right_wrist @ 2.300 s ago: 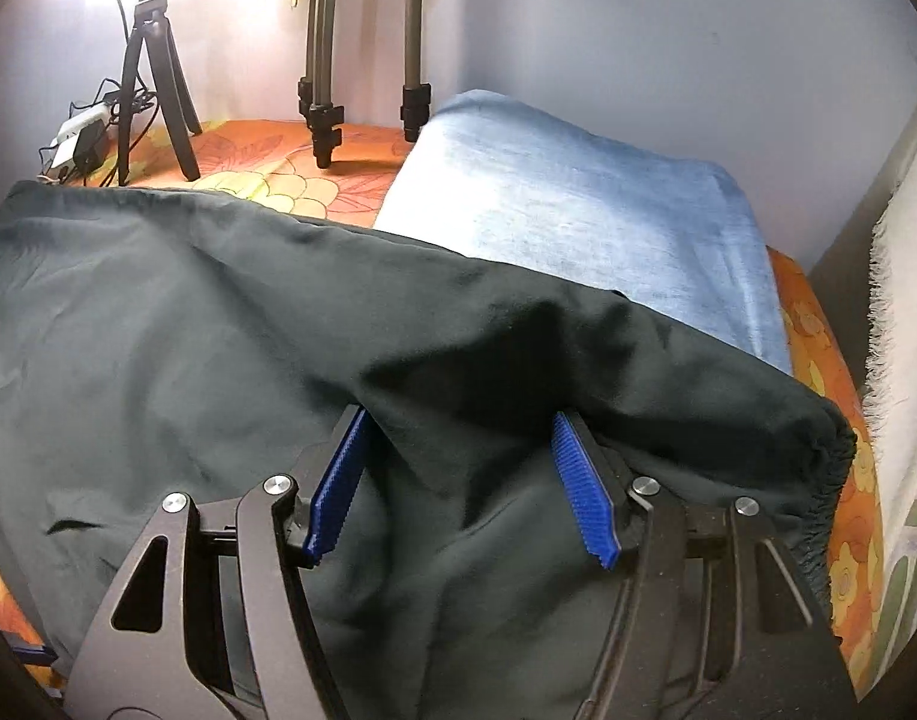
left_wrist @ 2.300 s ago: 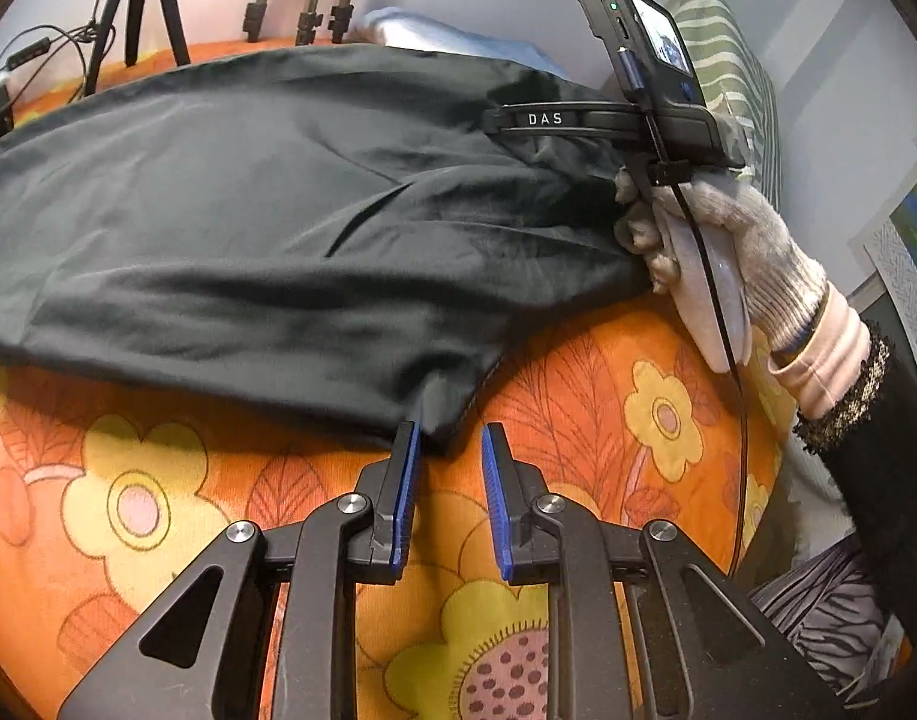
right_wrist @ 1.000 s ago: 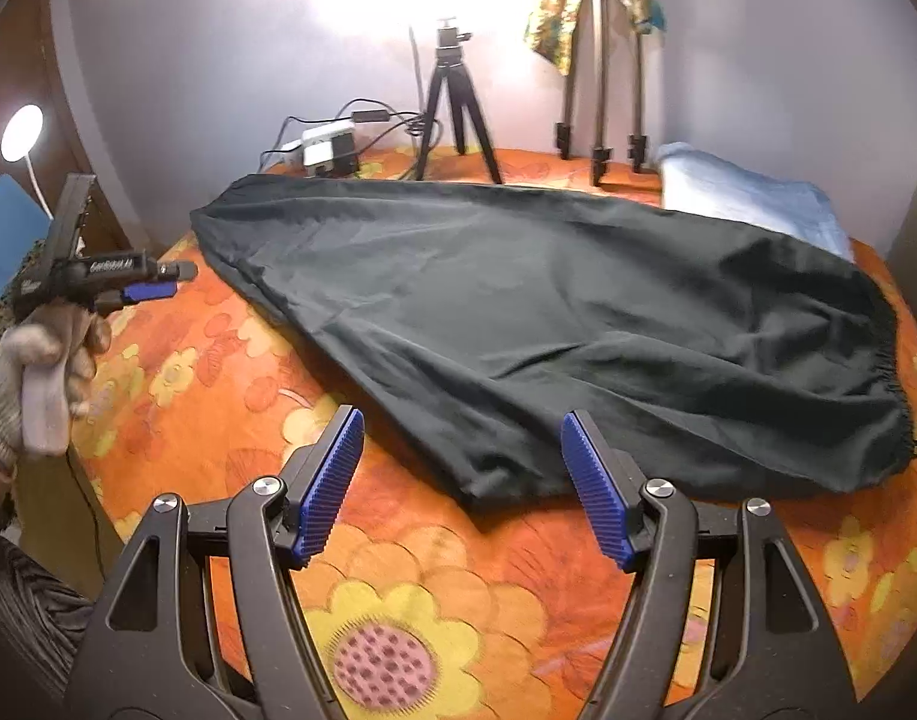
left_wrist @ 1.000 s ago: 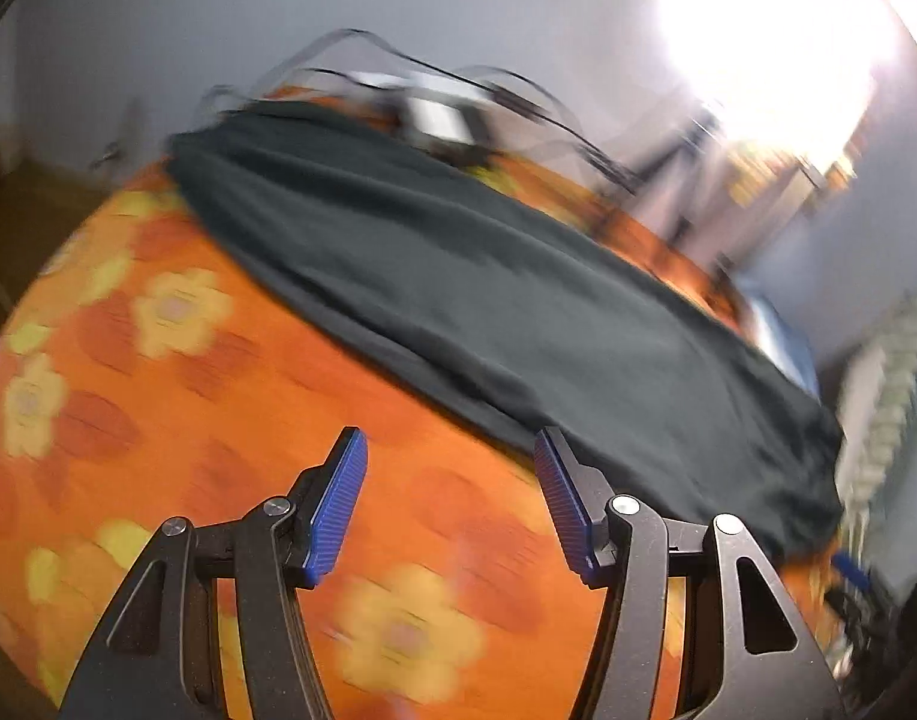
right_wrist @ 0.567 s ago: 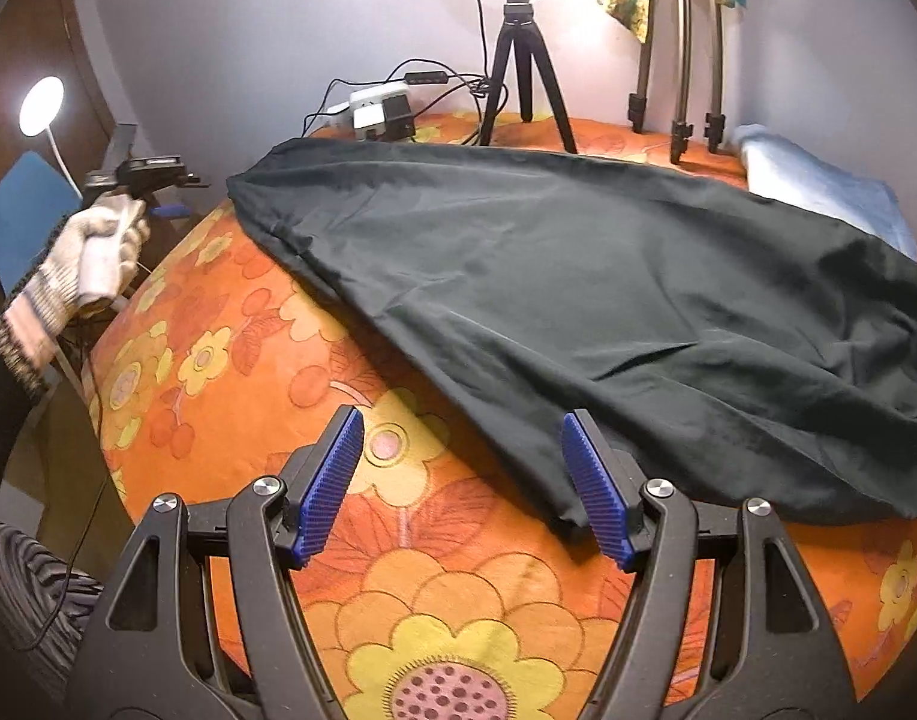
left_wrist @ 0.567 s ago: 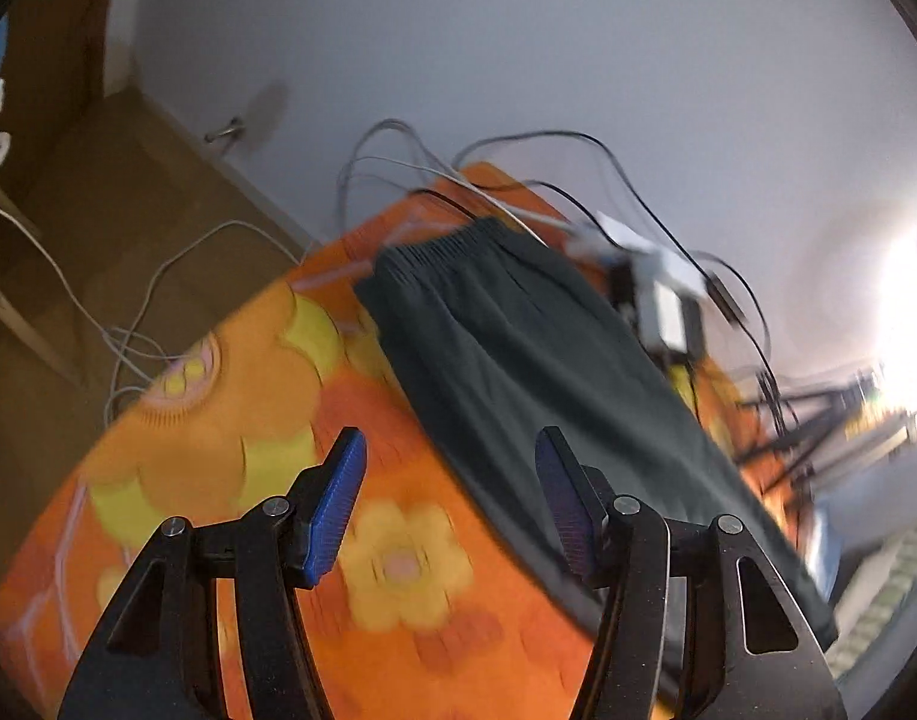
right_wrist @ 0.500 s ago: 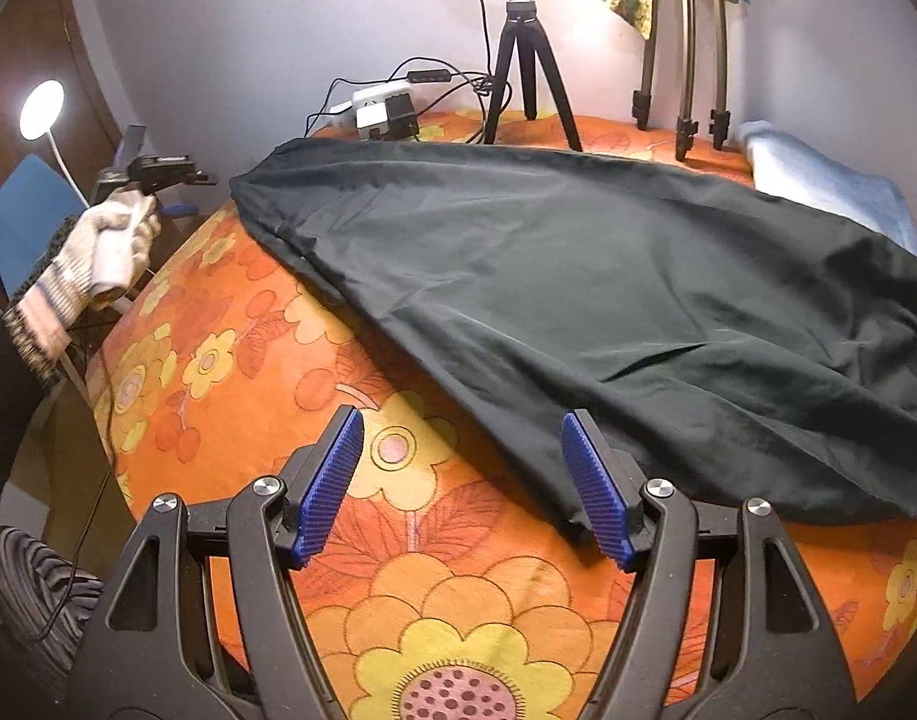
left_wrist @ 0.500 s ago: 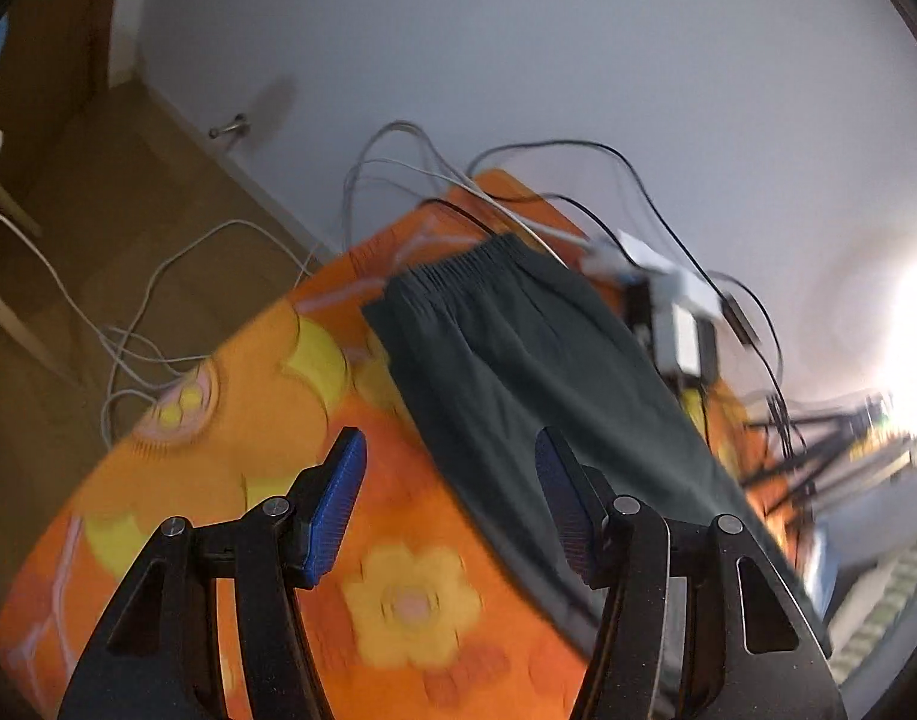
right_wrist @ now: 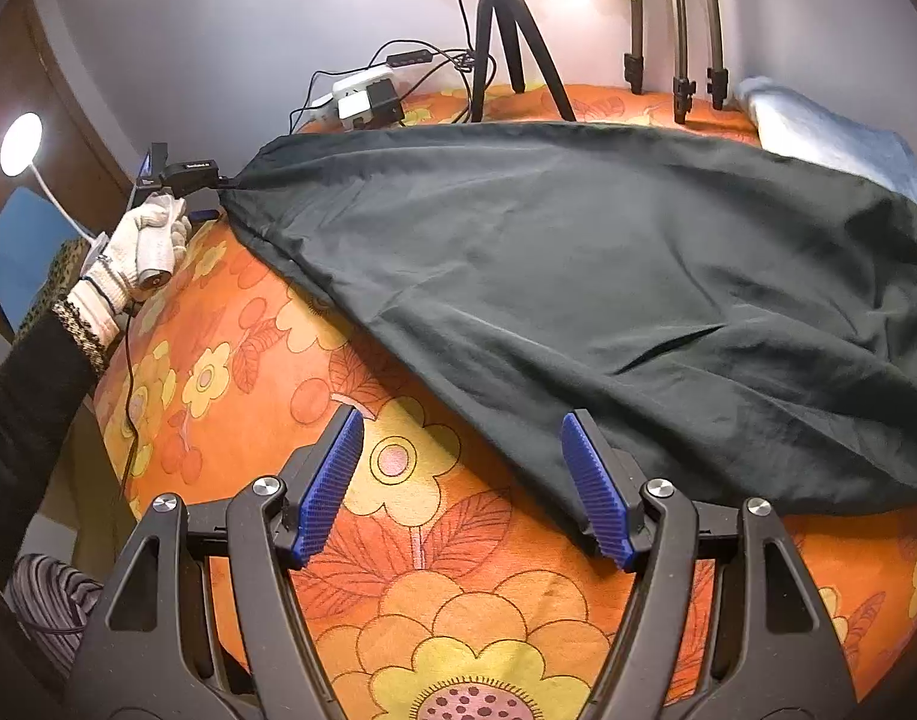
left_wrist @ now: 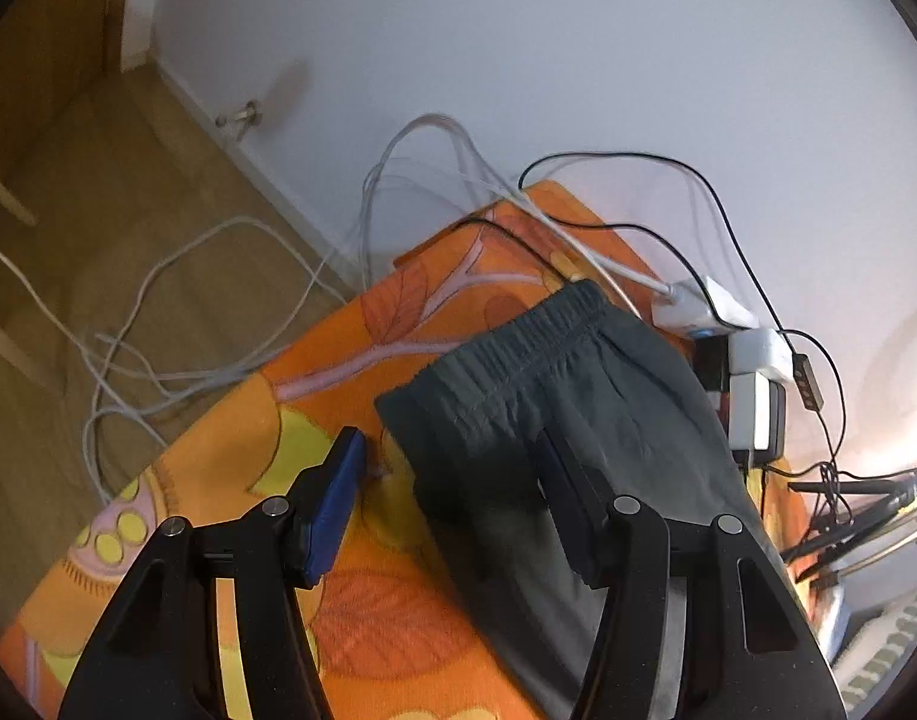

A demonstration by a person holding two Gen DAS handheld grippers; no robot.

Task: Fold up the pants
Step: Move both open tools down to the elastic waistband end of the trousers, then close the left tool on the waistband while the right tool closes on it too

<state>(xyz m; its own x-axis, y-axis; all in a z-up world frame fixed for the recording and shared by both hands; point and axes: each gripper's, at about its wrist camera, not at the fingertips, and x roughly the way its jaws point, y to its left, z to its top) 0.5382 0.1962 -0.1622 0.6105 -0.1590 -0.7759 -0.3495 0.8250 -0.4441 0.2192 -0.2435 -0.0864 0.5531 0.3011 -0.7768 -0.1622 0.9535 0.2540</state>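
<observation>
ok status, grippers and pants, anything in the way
Left gripper open, straddling the pants cuff corner. Right gripper open over the near edge. Power adapters and cables beside the cuff.

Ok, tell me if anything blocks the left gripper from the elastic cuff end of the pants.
Nothing visible does. The left gripper is open, right at the near corner of the dark pants, one finger over the fabric, only the orange floral cover beneath.
</observation>
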